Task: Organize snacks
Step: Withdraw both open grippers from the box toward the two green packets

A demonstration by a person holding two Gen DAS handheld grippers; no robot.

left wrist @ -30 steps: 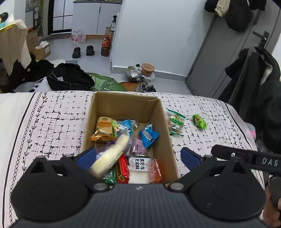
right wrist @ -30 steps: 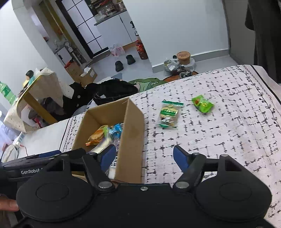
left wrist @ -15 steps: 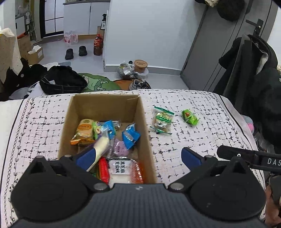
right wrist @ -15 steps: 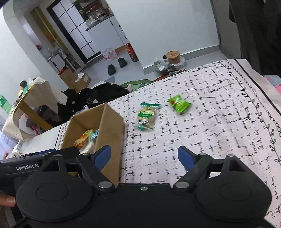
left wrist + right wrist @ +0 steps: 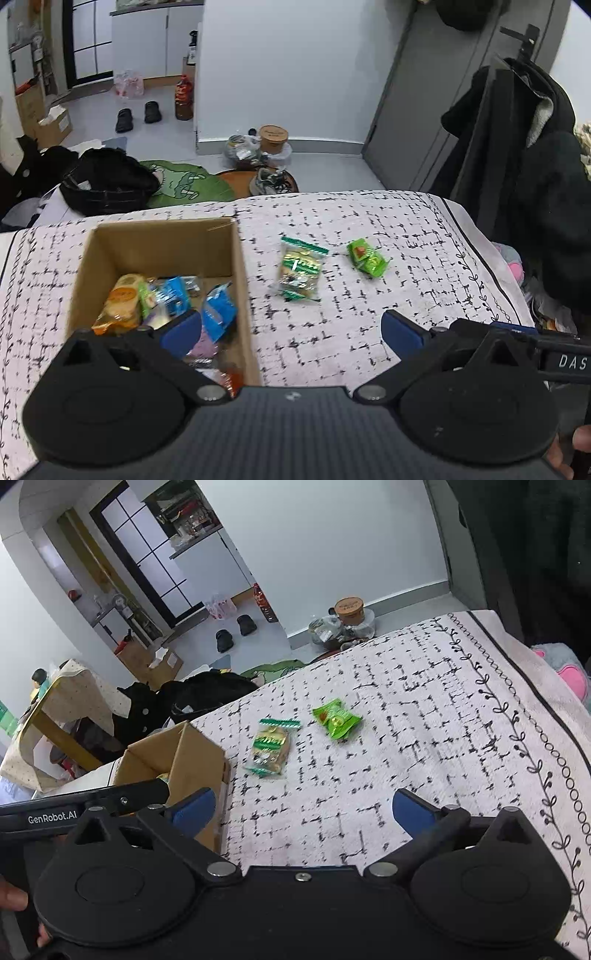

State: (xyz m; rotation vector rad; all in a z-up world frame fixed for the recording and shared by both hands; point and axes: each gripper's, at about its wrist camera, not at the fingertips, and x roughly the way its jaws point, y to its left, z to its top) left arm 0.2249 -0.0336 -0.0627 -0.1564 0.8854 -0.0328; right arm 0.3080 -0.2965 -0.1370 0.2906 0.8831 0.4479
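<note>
Both grippers are spread wide and hold nothing. Seen from its own camera, the left gripper [image 5: 290, 326] hangs above the right wall of the cardboard box [image 5: 236, 258], one blue finger over the box's contents and the other over bare cloth. The right gripper [image 5: 303, 806] sits to the right of the box, its fingers framing open patterned bedspread [image 5: 424, 709], with the box corner just beside its left finger.

Inside the box lie several packets already sorted: an orange-yellow packet [image 5: 122, 301] at the left, blue wrappers [image 5: 218, 308] toward the right wall, and a pinkish one nearer the camera, partly hidden by the left gripper's finger.

Two snacks are still outside, beyond both grippers and to the right of the box. The clear biscuit packet with green ends [image 5: 269, 747] lies nearer the box; the small bright green packet [image 5: 337, 718] lies just past it, farther right, the two apart from each other.

Risks, as I judge them: both packets are flat, slick film on soft cloth, so fingers closing from above may pinch bedspread or skid the wrapper away. Reaching for the biscuit packet could also knock the light box wall, and the two grippers sit close enough to collide if both go for it.
</note>
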